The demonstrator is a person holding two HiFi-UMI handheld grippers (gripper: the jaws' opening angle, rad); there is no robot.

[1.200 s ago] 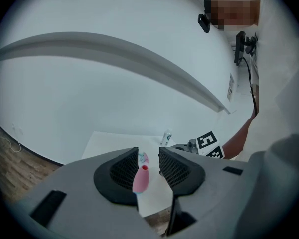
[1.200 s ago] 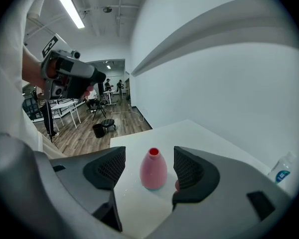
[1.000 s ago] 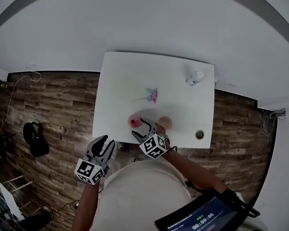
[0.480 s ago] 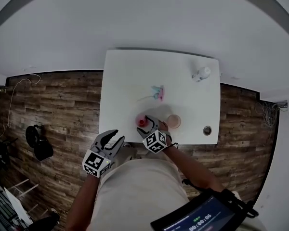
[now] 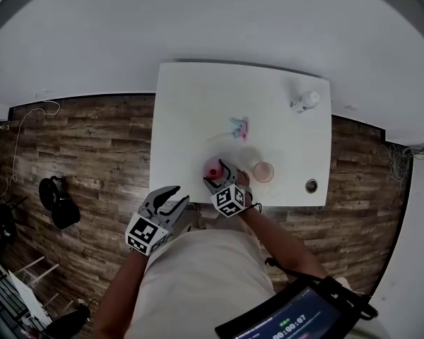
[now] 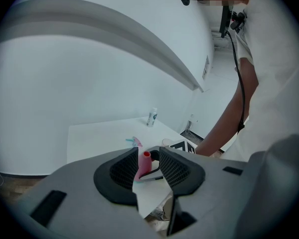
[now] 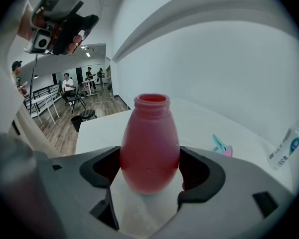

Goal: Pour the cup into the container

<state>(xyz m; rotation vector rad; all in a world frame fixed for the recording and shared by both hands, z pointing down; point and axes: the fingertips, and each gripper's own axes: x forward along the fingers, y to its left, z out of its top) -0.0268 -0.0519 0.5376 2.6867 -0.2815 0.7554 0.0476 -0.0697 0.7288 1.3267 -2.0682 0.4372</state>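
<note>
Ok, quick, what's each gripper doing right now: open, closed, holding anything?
Left gripper: open, empty.
Right gripper: jaws opening, red bottle standing between them.

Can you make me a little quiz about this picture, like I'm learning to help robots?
1. What stands between the jaws of the right gripper?
2. Pick one: the clear bottle stands A) near the table's far right corner, B) on the floor, C) on a chair.
3. True or false: the left gripper's jaws are empty.
Key: 1. The red bottle, upright; those jaws are opening. 2. A. 3. True.
</note>
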